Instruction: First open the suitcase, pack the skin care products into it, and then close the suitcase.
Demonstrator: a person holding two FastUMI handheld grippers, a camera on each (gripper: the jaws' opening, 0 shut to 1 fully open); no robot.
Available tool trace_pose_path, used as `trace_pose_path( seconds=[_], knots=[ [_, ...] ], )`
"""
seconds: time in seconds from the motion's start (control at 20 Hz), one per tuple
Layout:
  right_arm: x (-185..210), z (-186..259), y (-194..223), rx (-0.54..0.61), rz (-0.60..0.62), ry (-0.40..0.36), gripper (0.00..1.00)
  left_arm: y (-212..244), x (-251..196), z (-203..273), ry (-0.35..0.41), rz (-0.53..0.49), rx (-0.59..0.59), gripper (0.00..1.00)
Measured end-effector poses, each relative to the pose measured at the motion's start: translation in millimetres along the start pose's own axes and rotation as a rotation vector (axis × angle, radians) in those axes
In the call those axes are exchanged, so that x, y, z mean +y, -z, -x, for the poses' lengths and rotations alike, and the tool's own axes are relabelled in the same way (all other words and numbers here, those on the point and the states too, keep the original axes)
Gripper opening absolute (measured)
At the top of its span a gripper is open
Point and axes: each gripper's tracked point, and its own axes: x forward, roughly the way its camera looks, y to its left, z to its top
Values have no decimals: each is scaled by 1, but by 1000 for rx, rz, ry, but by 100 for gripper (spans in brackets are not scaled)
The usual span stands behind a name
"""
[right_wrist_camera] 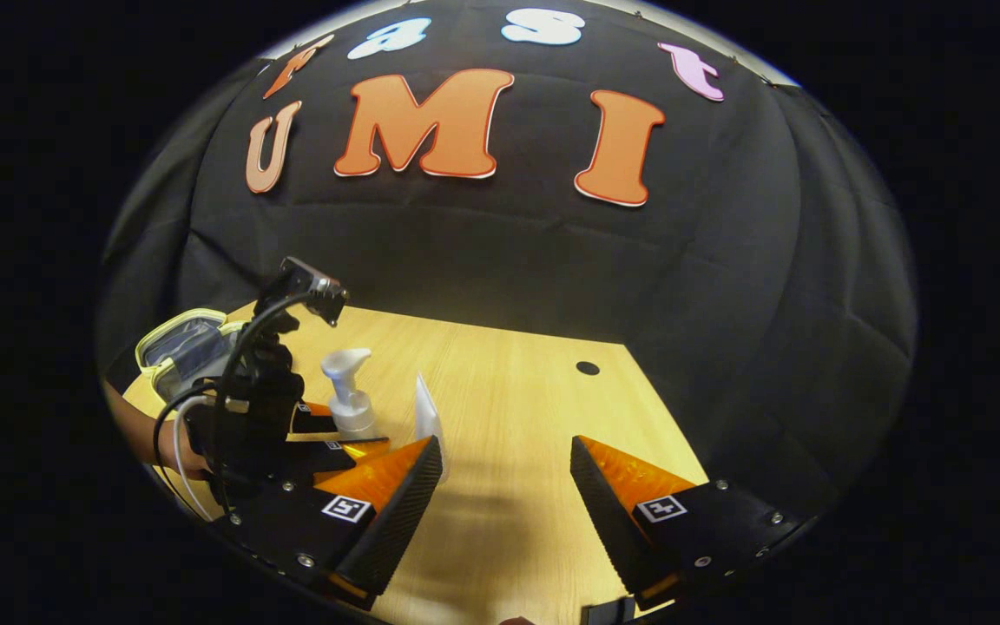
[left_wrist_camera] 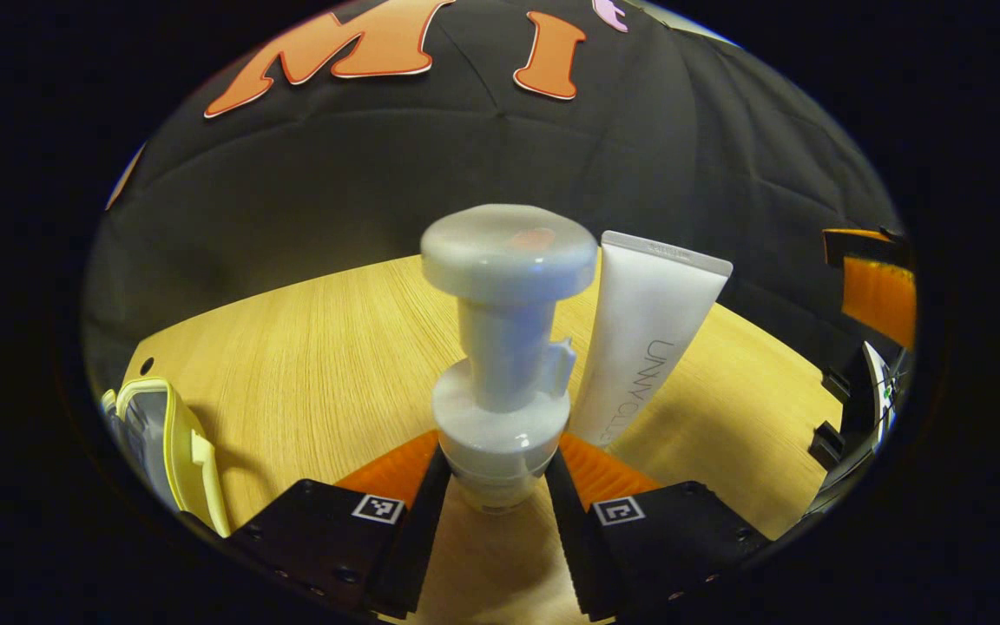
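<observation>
Standing upright in the left tongs (left_wrist_camera: 500,486), pump bottle (left_wrist_camera: 504,347).

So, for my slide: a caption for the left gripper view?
Left gripper clamps a pump bottle beside a standing tube.

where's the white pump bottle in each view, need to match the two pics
Left gripper view: the white pump bottle stands at centre, close up, between the left gripper fingers, which press on its lower body.
Right gripper view: the same bottle sits small at left of centre, on the wooden table.
Shared landmark: the white squeeze tube stands upright just right of the bottle in both views.
</observation>
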Motion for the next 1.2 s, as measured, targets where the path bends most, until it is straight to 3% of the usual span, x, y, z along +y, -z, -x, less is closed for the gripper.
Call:
trace_pose_path(
  seconds=[0.25, 0.5, 0.65, 0.9, 1.0, 1.2],
  knots=[
    [23, -38, 25, 78, 1, -72, 96, -8, 13, 16, -33, 41, -4, 63],
    [44, -67, 63, 190, 0, -145, 96, -32, 38, 65, -91, 61, -42, 62],
    [55, -89, 66, 214, -11, -170, 96, -38, 72, 99, -150, 74, -44, 62],
    [73, -109, 74, 250, -9, -204, 95, -18, 148, 166, -280, 187, 5, 62],
    [80, -115, 75, 256, -25, -210, 93, -10, 174, 199, -340, 208, 21, 62],
    [82, -129, 77, 269, -50, -187, 78, 4, 213, 255, -416, 248, 40, 62]
  ],
)
